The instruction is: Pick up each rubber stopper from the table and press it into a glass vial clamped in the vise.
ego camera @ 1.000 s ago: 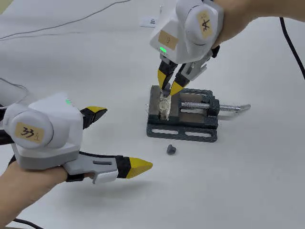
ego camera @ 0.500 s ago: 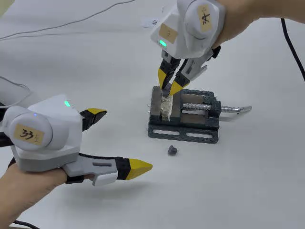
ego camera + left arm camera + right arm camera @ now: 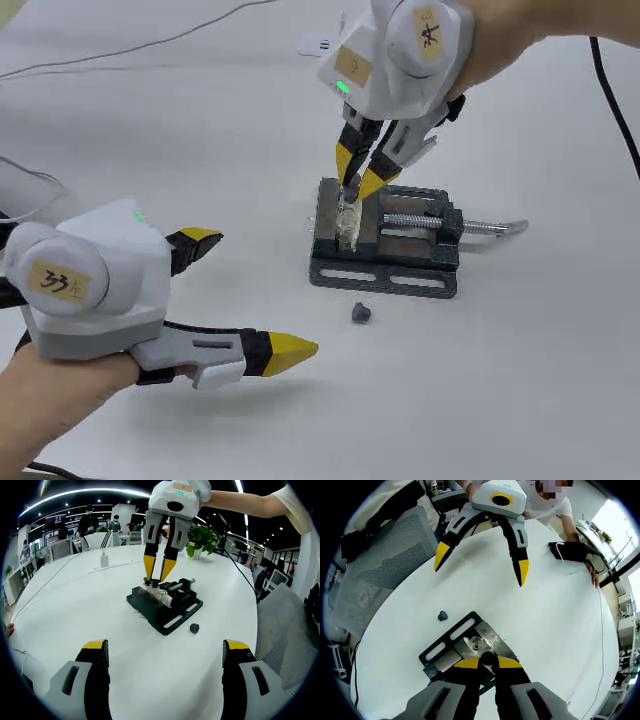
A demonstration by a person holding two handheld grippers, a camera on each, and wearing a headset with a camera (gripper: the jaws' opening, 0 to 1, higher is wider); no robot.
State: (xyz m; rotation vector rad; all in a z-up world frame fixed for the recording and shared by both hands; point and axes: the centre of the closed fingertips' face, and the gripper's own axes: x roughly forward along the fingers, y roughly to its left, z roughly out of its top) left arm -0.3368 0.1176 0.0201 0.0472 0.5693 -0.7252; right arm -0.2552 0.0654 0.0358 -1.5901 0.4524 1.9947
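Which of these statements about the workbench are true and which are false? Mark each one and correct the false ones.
1. The right tool grips a rubber stopper at the top of the glass vial. True.
2. The left tool is shut on a stopper. False: it is open and holds nothing.
3. A loose stopper lies on the table in front of the vise. True.
4. The glass vial lies on its side on the table. False: it stands upright, clamped in the vise.

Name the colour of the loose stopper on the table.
The stopper is dark grey, clearest in the head view.
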